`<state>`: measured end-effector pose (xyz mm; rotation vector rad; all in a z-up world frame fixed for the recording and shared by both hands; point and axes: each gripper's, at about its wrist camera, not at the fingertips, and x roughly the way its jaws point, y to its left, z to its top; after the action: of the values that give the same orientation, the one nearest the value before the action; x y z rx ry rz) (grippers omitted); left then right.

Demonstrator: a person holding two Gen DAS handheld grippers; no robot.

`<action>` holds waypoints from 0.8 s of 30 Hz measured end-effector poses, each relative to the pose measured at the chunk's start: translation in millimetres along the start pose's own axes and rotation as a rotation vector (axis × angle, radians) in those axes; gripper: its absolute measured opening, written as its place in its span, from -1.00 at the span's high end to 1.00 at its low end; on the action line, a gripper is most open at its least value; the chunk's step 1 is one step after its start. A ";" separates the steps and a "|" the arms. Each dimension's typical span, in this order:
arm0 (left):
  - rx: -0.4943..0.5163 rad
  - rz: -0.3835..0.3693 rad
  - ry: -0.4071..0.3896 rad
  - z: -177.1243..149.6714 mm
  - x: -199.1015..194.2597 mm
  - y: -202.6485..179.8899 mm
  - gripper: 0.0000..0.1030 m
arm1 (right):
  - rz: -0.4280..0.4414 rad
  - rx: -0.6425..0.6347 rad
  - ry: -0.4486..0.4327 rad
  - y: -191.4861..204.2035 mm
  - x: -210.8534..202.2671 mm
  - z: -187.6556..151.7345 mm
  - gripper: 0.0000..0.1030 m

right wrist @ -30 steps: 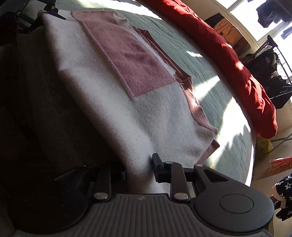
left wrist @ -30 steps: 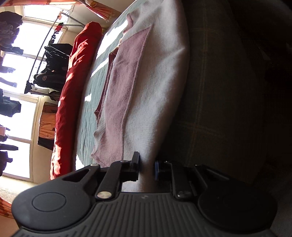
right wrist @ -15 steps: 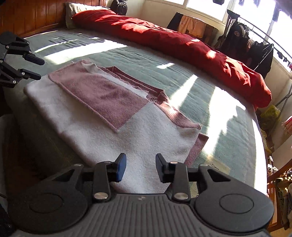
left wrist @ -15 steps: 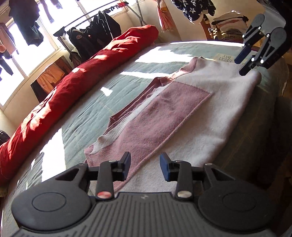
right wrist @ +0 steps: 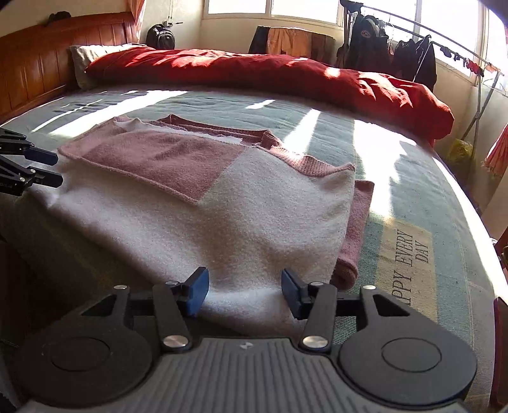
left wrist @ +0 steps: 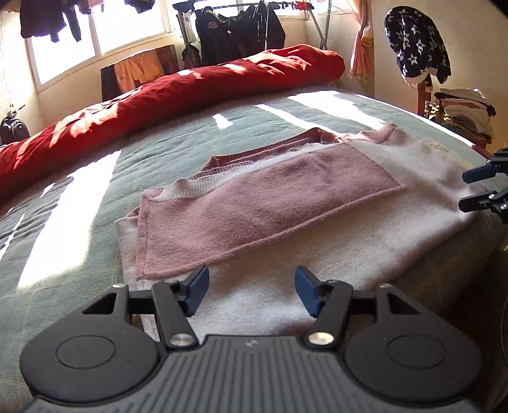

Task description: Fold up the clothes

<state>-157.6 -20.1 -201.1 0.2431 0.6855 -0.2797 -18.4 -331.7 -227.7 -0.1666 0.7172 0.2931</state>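
Note:
A pink and white sweater [left wrist: 285, 203] [right wrist: 222, 197] lies folded flat on the green bedspread [left wrist: 79, 203] [right wrist: 397, 178], its near edge hanging over the bed's front edge. My left gripper [left wrist: 252, 292] is open just above the white near edge at the sweater's left end, holding nothing. My right gripper [right wrist: 244, 290] is open over the white near edge at the sweater's right end, also with nothing in it. Each gripper shows in the other's view: the right gripper [left wrist: 476, 189] at the right border, the left gripper [right wrist: 47, 168] at the left border.
A red duvet [left wrist: 158, 95] [right wrist: 270, 73] is rolled along the far side of the bed. A wooden headboard [right wrist: 35, 60] stands at the left. A clothes rack with dark jackets [left wrist: 238, 28] stands by the windows. Folded clothes [left wrist: 466, 111] are stacked on a chair at right.
Both grippers let go of the sweater's white edge, opened wide and levelled out from a steep tilt. The sweater now rests flat on the bed.

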 end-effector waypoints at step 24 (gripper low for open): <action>-0.392 0.009 0.034 24.3 92.9 62.8 -0.54 | -0.012 0.228 -0.038 -35.3 53.9 28.8 -0.60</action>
<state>-53.8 14.9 -235.3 -0.1238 0.7581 -0.1285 49.3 -346.7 -240.5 0.0509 0.7064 0.2002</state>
